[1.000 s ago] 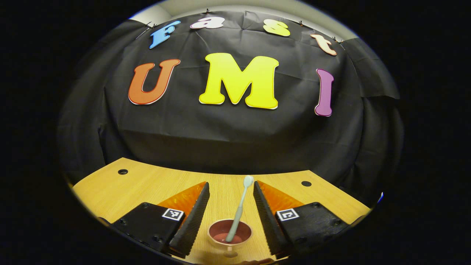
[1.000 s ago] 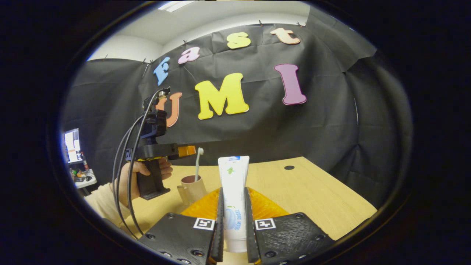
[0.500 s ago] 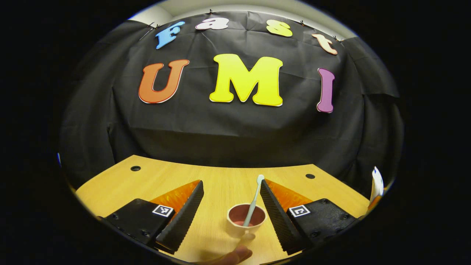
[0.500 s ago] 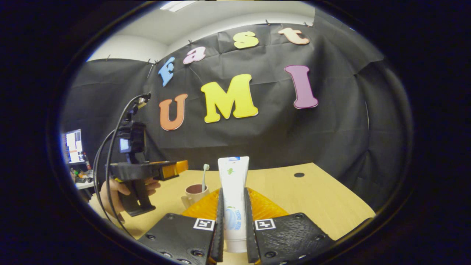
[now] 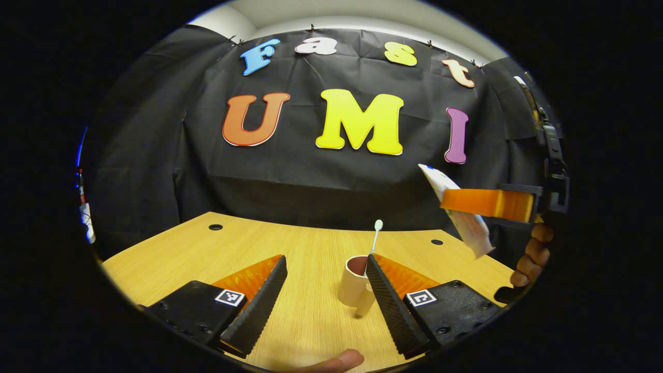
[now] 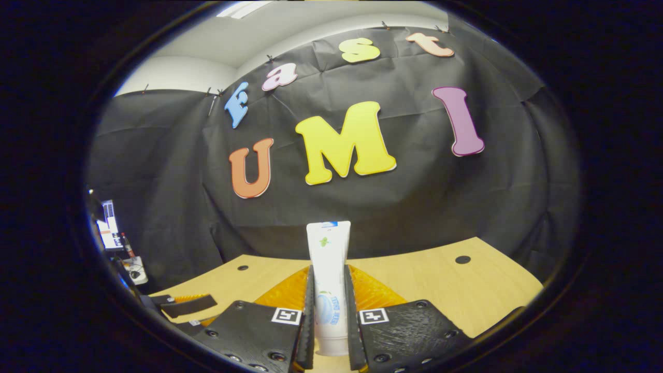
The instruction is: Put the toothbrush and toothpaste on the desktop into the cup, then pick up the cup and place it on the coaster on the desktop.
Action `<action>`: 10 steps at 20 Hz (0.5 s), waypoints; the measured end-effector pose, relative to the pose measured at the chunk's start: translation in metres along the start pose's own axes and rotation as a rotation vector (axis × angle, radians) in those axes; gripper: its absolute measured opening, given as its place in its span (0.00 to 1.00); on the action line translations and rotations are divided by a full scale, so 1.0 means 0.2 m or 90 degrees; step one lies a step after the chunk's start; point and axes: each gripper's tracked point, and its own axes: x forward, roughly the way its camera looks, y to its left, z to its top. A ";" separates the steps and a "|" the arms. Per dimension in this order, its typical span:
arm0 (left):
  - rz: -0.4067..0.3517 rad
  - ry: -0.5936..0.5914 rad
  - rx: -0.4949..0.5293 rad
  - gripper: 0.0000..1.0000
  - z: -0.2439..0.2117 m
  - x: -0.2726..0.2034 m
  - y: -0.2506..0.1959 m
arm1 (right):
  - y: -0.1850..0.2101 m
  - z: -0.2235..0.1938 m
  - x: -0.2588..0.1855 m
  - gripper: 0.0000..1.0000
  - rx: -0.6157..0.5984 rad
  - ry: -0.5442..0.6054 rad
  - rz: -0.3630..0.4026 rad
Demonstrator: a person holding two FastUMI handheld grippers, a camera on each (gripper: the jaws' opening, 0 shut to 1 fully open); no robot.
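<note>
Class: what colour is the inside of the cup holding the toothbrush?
Dull reddish-brown inside the cream cup, clearest in the left gripper view.

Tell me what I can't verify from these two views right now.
- Coaster: I can't locate it on the desktop.
- Cup in the left gripper view: the left hand-held gripper finger covers its right side.
- Toothpaste cap end: hidden between the right hand-held gripper fingers.

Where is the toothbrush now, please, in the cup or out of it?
In: the toothbrush stands in the cup, its head rising above the rim.
</note>
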 end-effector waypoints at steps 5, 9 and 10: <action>-0.014 0.009 0.007 0.96 -0.07 -0.15 0.03 | 0.15 -0.12 0.22 0.26 -0.001 0.034 0.003; -0.025 0.024 0.010 0.97 -0.13 -0.16 0.03 | 0.18 -0.19 0.29 0.26 -0.001 0.052 -0.002; -0.027 0.027 0.007 0.97 -0.14 -0.16 0.03 | 0.18 -0.20 0.30 0.26 -0.006 0.056 -0.004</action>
